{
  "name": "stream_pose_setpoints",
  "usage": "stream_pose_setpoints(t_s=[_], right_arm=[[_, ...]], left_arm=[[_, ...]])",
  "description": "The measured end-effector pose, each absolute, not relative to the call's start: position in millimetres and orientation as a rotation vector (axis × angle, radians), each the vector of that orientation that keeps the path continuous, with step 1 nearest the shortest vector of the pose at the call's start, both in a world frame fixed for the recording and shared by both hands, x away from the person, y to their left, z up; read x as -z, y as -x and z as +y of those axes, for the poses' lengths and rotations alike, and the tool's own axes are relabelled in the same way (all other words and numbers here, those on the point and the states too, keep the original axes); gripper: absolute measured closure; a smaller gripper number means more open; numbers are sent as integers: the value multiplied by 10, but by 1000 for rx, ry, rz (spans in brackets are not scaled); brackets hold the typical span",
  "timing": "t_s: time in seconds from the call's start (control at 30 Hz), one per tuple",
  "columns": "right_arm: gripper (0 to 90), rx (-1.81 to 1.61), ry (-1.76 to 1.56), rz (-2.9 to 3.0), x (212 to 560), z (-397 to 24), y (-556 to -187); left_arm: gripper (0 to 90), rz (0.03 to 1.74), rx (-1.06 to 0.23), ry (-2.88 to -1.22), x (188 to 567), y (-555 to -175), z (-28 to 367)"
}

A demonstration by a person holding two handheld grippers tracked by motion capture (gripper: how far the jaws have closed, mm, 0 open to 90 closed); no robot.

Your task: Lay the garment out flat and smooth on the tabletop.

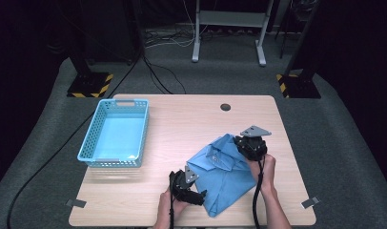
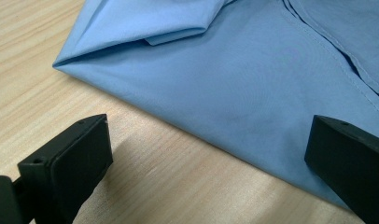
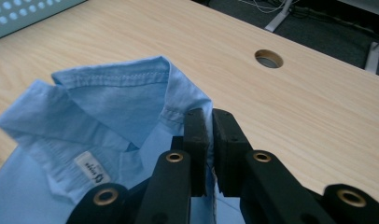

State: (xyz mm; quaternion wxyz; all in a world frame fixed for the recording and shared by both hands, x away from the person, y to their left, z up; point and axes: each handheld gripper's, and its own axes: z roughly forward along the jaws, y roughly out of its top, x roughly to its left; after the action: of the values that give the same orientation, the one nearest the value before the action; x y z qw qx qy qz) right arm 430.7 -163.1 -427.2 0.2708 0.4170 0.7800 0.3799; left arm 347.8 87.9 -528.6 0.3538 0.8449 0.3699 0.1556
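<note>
High view overhead facing forward-down, both claw views close and low, all sharing the shirt (image 1: 224,172)

Table's (image 1: 182,119) evenly lit from above on my feed, room behind goes near black. Soft shadows sit right under my jaws, close jaw edges slightly blurry, no glare.

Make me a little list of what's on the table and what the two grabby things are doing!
table: light wooden table with a round hole
main thing: folded light blue collared shirt
left hand-held gripper: jaws open at the shirt's near edge, one over wood, one over cloth
right hand-held gripper: shut on shirt, pinching cloth beside the collar
basket: turquoise plastic basket, left of the shirt, apart from it
</note>
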Motion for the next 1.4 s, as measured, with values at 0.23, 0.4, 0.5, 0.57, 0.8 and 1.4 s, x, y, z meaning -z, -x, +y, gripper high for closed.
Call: stream_pose_setpoints(t_s=[0.23,0.4,0.5,0.57,0.8,1.4], right_arm=[[848,-1011,-1189,2060,4273,-1814,-4488],[848,-993,-1238,2029,4291,-1949,-4641],[848,-990,-1282,2017,4321,-2037,-4744],[847,-986,-1314,2002,4343,-2103,-4819],[842,-948,-1452,1946,4427,-2384,-5163],[400,-845,-1707,1886,4594,-2912,-4977]], left_arm=[[3,955,-403,-2185,5286,-3478,879],[3,956,-403,-2185,5286,-3478,880],[3,956,-403,-2185,5286,-3478,879],[3,956,-403,-2185,5286,-3478,879],[3,956,-403,-2185,5286,-3478,880],[3,959,-403,-2183,5287,-3478,879]])
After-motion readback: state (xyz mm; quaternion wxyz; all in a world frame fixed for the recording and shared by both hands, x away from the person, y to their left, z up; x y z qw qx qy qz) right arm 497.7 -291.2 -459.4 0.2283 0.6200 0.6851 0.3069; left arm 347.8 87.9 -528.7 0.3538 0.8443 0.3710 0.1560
